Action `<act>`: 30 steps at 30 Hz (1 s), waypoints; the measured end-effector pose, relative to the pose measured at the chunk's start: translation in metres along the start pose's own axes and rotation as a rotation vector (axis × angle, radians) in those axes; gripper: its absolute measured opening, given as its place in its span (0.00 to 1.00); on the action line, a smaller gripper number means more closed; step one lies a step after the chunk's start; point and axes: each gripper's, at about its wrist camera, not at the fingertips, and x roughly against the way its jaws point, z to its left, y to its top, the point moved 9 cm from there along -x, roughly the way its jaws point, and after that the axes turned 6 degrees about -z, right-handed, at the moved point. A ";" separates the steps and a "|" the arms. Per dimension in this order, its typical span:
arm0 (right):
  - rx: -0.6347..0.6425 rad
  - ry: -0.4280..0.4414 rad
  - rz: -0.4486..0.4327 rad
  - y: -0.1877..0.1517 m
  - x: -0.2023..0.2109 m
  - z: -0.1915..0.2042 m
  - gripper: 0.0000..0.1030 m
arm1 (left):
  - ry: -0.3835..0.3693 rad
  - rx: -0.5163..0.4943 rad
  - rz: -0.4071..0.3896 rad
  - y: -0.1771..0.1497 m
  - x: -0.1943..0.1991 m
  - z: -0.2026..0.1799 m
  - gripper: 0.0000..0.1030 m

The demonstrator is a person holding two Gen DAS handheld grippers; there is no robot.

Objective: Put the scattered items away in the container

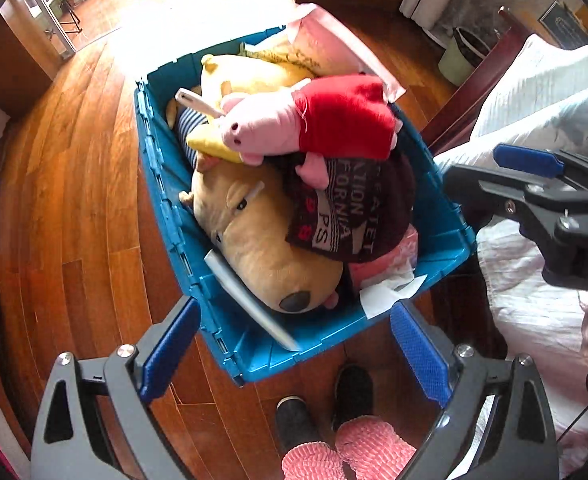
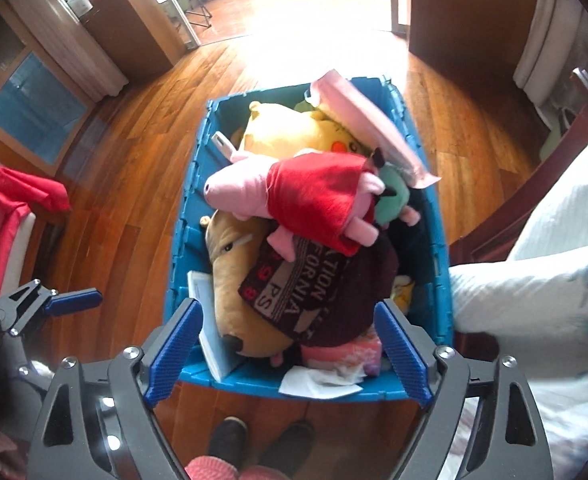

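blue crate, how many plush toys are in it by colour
In the blue crate, plush toys that show:
pink pig plush in red dress: 1
tan dog plush: 1
yellow plush: 1
green plush: 1
total: 4
Others may be buried under the dark sweater.

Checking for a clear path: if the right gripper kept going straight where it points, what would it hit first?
Probably the dark lettered garment on top of the brown plush dog in the blue crate; the right gripper is open and empty. Depth is uncertain.

R gripper point(image 2: 287, 354) open, empty, above blue bin point(image 2: 191, 216) w/ pink pig point(image 2: 294, 196), tan dog point(image 2: 233, 280), dark sweater point(image 2: 334, 292) piled inside.
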 end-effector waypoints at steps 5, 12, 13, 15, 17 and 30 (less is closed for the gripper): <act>-0.018 -0.032 -0.013 0.012 0.030 0.000 0.86 | -0.003 0.002 -0.027 0.019 0.028 -0.002 0.94; -0.065 -0.060 -0.035 0.023 0.075 0.010 0.86 | 0.005 -0.042 -0.053 0.037 0.081 -0.002 0.94; -0.071 -0.061 -0.038 0.024 0.082 0.013 0.86 | 0.007 -0.048 -0.056 0.038 0.089 -0.001 0.94; -0.083 -0.063 -0.044 0.025 0.096 0.018 0.86 | 0.012 -0.063 -0.062 0.040 0.104 0.001 0.94; -0.086 -0.071 -0.047 0.026 0.108 0.024 0.86 | 0.014 -0.074 -0.069 0.042 0.118 0.002 0.94; -0.103 -0.128 -0.110 0.036 0.176 0.049 0.86 | -0.001 -0.121 -0.128 0.051 0.177 0.003 0.94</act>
